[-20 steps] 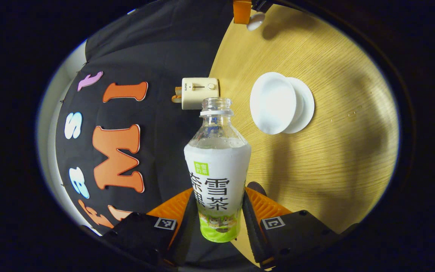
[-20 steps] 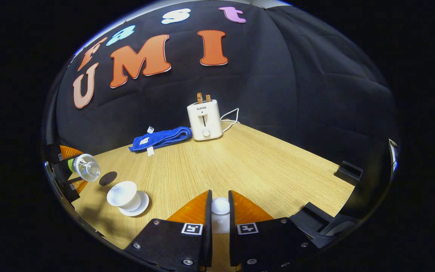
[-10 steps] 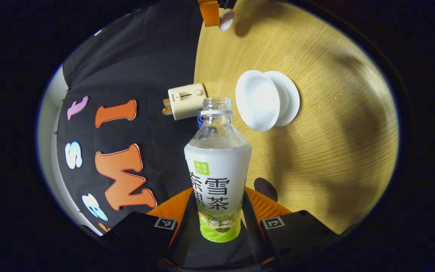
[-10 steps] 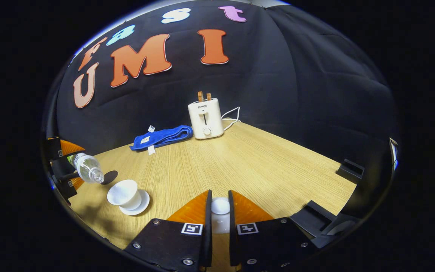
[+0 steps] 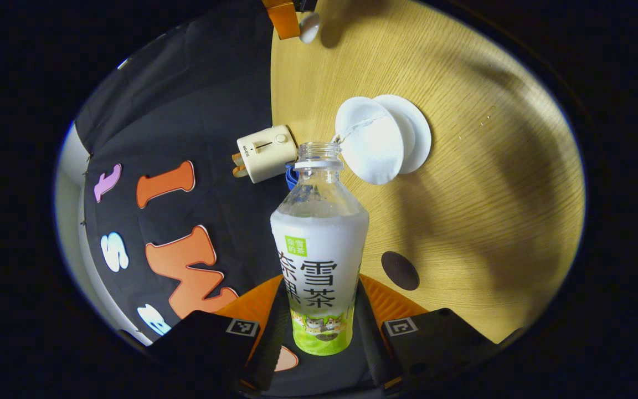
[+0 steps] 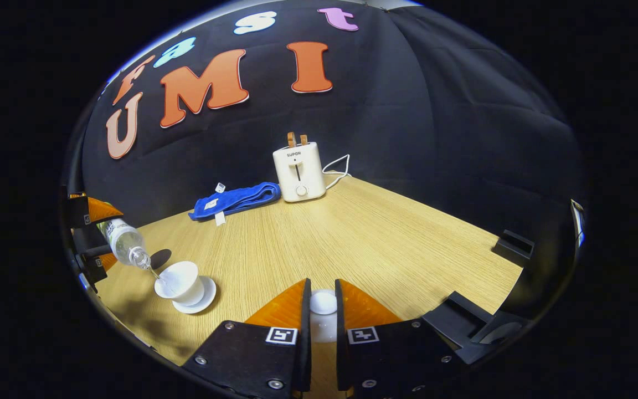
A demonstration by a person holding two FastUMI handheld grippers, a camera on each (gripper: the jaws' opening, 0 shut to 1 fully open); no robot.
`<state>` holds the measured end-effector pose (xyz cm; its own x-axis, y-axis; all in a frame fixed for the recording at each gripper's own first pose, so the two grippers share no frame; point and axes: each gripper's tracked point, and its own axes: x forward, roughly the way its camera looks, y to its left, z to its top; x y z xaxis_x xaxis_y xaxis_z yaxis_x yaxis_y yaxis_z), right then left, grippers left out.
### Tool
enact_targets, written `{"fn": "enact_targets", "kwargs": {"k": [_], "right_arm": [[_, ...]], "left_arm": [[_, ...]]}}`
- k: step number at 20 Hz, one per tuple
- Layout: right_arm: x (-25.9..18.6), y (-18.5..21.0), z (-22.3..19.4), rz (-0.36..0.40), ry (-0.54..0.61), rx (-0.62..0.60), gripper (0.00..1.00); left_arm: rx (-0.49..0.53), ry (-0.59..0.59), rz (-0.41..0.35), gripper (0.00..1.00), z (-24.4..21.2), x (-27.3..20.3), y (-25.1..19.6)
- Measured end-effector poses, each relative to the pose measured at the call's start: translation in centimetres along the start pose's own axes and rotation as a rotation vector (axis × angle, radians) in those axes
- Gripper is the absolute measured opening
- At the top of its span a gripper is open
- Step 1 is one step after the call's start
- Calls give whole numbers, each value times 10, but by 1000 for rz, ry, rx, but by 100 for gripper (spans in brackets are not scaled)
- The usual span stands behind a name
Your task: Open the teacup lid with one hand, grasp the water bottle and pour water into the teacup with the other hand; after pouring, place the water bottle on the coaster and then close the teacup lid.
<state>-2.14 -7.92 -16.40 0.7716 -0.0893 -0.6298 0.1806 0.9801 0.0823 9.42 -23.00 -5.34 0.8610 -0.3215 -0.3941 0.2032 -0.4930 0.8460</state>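
Recording booth w/ black cloth wall (image 6: 435, 138), wood table (image 6: 363, 238), toaster (image 6: 298, 170).

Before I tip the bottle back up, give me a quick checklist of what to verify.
1. Left gripper clamped on the water bottle: ok.
2. Stream landing inside the teacup: ok.
3. Water level in the teacup: cannot tell.
4. Coaster free to take the bottle: ok.
5. Right gripper holding the lid: ok.
6. Teacup seated on its saucer: ok.

wooden table (image 6: 363, 238), saucer (image 6: 204, 297) under teacup (image 6: 181, 280), coaster (image 5: 400, 270), toaster (image 6: 298, 172), blue cloth (image 6: 236, 200)
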Motion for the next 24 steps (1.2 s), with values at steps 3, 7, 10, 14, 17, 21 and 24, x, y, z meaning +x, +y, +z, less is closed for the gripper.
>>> {"fn": "enact_targets", "kwargs": {"k": [3,7,10,14,17,21,24], "right_arm": [[0,0,-1,0,1,1,19],[0,-1,-1,-1,1,3,18],[1,0,-2,1,3,0,19],[2,2,-3,3,8,-5,19],[3,3,-3,4,9,-6,19],[3,3,-3,3,11,-6,19],[4,5,-3,4,14,-10,14]], "left_arm": [[37,-1,3,65,3,3,6],[84,-7,-10,65,4,1,5],[116,-7,-11,67,5,2,5],[148,-5,-6,65,5,0,8],[169,-10,-5,65,6,-1,8],[188,-13,-6,68,6,0,9],[193,-17,-2,67,7,0,9]]}}
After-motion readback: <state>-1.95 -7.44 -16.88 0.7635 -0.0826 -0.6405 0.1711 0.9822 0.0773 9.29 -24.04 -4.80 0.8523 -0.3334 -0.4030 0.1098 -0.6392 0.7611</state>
